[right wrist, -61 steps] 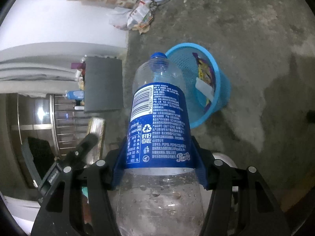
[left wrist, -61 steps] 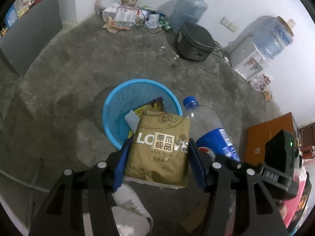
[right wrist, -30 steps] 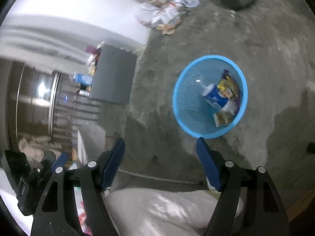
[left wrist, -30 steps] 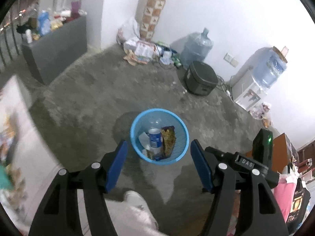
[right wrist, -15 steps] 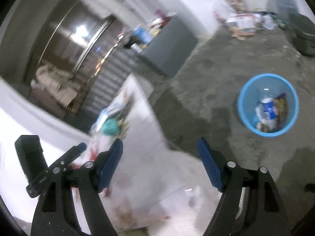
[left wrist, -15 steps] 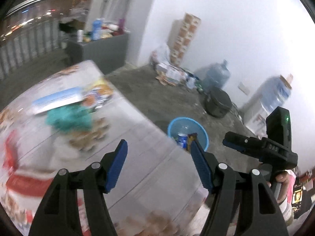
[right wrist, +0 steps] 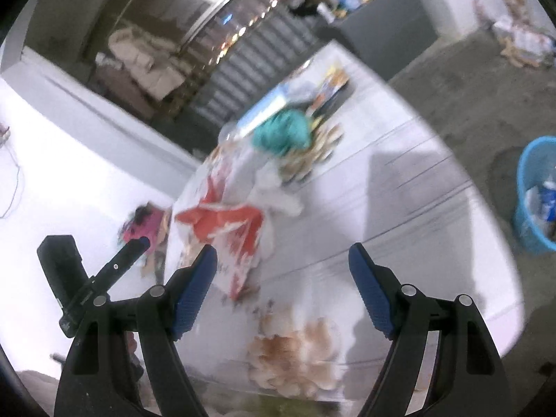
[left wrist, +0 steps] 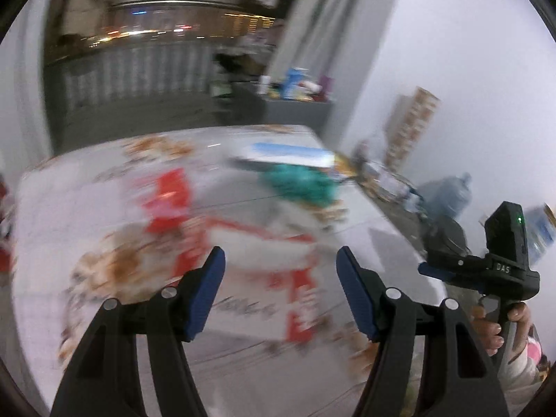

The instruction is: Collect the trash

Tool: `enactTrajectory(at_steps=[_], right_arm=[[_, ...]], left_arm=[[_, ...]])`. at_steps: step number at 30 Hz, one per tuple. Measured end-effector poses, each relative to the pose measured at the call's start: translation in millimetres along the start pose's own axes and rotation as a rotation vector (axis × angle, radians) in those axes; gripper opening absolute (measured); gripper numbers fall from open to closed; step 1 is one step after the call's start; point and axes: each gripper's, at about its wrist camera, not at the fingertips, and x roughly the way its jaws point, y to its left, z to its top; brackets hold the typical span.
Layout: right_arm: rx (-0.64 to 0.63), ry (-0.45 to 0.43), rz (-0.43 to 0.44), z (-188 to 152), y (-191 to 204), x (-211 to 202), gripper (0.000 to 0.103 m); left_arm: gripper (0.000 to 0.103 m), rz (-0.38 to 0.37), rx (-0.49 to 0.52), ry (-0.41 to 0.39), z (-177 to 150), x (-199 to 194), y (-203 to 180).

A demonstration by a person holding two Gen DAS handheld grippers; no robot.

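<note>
Both tongs empty, between pickups over the table

The left tongs (left wrist: 279, 288) and right tongs (right wrist: 283, 286) both stand wide apart with nothing between the pads, above a white table (right wrist: 399, 180); the picture is blurred. Trash lies toward the far side: a red and white wrapper (right wrist: 226, 222), a teal bundle (right wrist: 281, 133). The blue basket (right wrist: 524, 173) sits on the floor to the right, already holding rubbish. Next, I judge, a reach to the nearest wrapper and a firm pinch

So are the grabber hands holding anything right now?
No, nothing is held. The left gripper and the right gripper both have their blue fingers spread open, with only the blurry white patterned table showing between them.
</note>
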Motion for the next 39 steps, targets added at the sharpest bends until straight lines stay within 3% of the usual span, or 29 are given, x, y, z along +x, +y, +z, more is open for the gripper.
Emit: enactTrajectory(at_steps=[4, 8, 13, 15, 17, 21, 27, 29, 33, 39], right_arm=[[0.009, 0.067, 0.017, 1, 9, 22, 0.074], [0.015, 0.087, 0.038, 3, 21, 34, 0.071], [0.005, 0.091, 0.043, 7, 33, 38, 0.065], [0.010, 0.088, 0.047, 12, 37, 42, 0.062], [-0.015, 0.082, 0.035, 19, 46, 49, 0.061], [0.009, 0.091, 0.082, 34, 55, 62, 0.057], [-0.048, 0.083, 0.110, 56, 79, 91, 0.047], [-0.092, 0.116, 0.100, 55, 87, 110, 0.045], [-0.138, 0.261, 0.059, 35, 88, 147, 0.032], [-0.133, 0.369, 0.035, 0, 79, 161, 0.026]], left_arm=[[0.064, 0.038, -0.110, -0.001, -17, -9, 36], [0.064, 0.010, -0.186, 0.008, -26, -3, 56], [0.064, -0.001, -0.188, 0.000, -21, 13, 57], [0.060, -0.018, -0.194, 0.002, -21, 19, 59], [0.057, 0.011, -0.171, 0.012, -22, 29, 60], [0.046, 0.001, -0.201, 0.033, -24, 39, 66], [0.036, -0.031, -0.248, -0.042, -13, 26, 78], [0.034, -0.041, -0.249, -0.075, -5, 20, 80], [0.031, -0.072, -0.230, -0.112, 10, 15, 77], [0.027, -0.088, -0.156, -0.030, 7, 41, 58]])
